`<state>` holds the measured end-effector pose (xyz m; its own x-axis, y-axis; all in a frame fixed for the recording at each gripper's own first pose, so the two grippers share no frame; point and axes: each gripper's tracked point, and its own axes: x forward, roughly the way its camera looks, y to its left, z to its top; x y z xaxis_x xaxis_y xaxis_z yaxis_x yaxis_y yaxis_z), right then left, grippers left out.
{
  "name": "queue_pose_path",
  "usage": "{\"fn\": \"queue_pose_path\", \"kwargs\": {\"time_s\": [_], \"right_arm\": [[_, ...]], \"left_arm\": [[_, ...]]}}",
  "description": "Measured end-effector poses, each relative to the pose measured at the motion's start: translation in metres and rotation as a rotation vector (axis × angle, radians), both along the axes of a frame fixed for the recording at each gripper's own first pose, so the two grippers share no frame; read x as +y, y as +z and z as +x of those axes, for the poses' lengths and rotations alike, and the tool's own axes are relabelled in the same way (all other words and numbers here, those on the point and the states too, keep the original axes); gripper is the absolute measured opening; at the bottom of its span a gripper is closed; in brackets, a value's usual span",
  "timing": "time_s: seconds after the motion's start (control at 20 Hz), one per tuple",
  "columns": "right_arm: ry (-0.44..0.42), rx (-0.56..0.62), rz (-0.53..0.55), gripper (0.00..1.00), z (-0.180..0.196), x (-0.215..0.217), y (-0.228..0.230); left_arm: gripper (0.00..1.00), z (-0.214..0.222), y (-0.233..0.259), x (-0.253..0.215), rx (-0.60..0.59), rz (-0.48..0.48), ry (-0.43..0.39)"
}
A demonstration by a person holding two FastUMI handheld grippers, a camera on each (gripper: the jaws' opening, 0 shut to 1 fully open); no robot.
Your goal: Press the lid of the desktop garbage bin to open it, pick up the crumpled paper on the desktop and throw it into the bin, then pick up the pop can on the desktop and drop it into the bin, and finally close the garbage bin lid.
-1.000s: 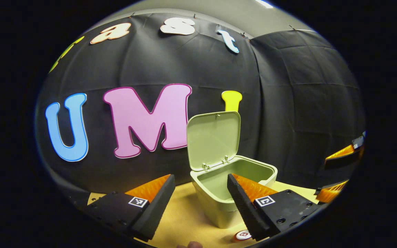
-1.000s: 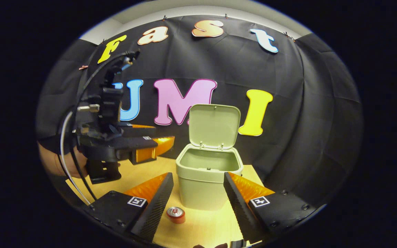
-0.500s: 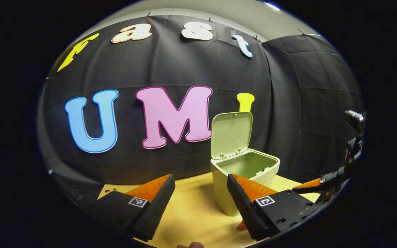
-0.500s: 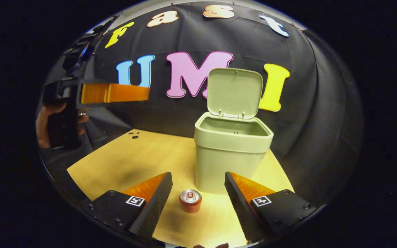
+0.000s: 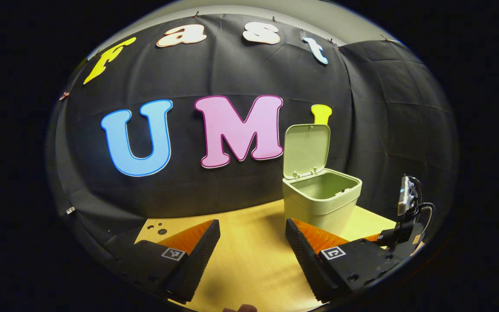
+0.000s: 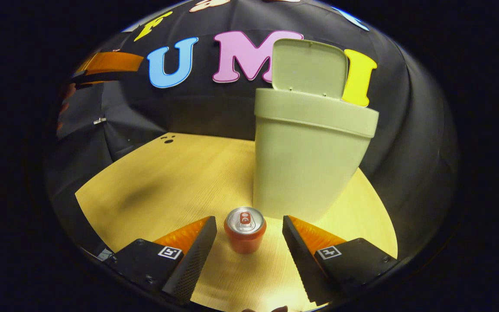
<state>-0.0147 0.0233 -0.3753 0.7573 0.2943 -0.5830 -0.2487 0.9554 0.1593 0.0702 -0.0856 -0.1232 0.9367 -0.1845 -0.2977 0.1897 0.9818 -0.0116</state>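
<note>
Two grippers, both with fingers apart and holding nothing; the right gripper (image 6: 246,236) hangs low over the desktop (image 6: 167,173) with the pop can (image 6: 245,229) standing upright between its spread fingers, touched by neither; the garbage bin (image 6: 308,160) stands just behind the can, toward the desktop's far right edge, its lid (image 6: 309,67) raised upright at the back. In the left gripper view the left gripper (image 5: 253,253) is held well apart from the bin (image 5: 322,201) over bare desktop (image 5: 249,260), nearer the left edge; the bin's mouth shows open, its bottom hidden by the rim, so whether the crumpled paper lies inside cannot be told; no paper lies on the visible desktop. Step in hand, by judgement: the reach for the can, the paper stage apparently done. The next move calls for closing the right fingers squarely on the can's wall, then a lift clear of the bin's rim before release; the lid is yet to be closed.
</note>
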Motion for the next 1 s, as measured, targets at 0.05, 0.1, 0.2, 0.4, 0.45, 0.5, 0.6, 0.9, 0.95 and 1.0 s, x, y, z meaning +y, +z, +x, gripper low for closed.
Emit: {"fn": "queue_pose_path", "kwargs": {"time_s": [0.05,0.1,0.2,0.4,0.45,0.5,0.6,0.9,0.95,1.0], "right_arm": [[0.006,0.01,0.002,0.96,0.0,0.004,-0.007],[0.014,0.02,0.003,0.96,0.001,0.007,-0.014],[0.023,0.039,-0.004,0.96,0.004,0.011,-0.029],[0.029,0.061,0.003,0.97,0.012,0.015,-0.046],[0.034,0.061,-0.004,0.97,0.013,0.015,-0.05],[0.039,0.06,-0.013,0.97,0.015,0.014,-0.052],[0.045,0.062,-0.013,0.97,0.021,0.013,-0.056],[0.056,0.079,-0.002,0.85,0.023,0.015,-0.058],[0.056,0.074,-0.003,0.85,0.024,0.016,-0.055],[0.054,0.069,-0.001,0.84,0.026,0.015,-0.05]], "left_arm": [[0.97,-0.002,-0.005,0.004,0.011,0.002,0.011],[0.97,-0.004,-0.008,0.008,0.021,0.0,0.021],[0.97,-0.006,-0.014,0.015,0.038,-0.009,0.042],[0.97,-0.008,-0.029,0.034,0.077,-0.008,0.108],[0.97,-0.008,-0.031,0.038,0.082,-0.01,0.12],[0.98,-0.008,-0.032,0.04,0.084,-0.008,0.129],[0.97,-0.009,-0.035,0.046,0.091,-0.002,0.145],[0.98,-0.013,-0.045,0.055,0.123,0.001,0.181],[0.98,-0.014,-0.045,0.056,0.124,0.001,0.183],[0.98,-0.014,-0.046,0.056,0.127,0.0,0.182]]}}
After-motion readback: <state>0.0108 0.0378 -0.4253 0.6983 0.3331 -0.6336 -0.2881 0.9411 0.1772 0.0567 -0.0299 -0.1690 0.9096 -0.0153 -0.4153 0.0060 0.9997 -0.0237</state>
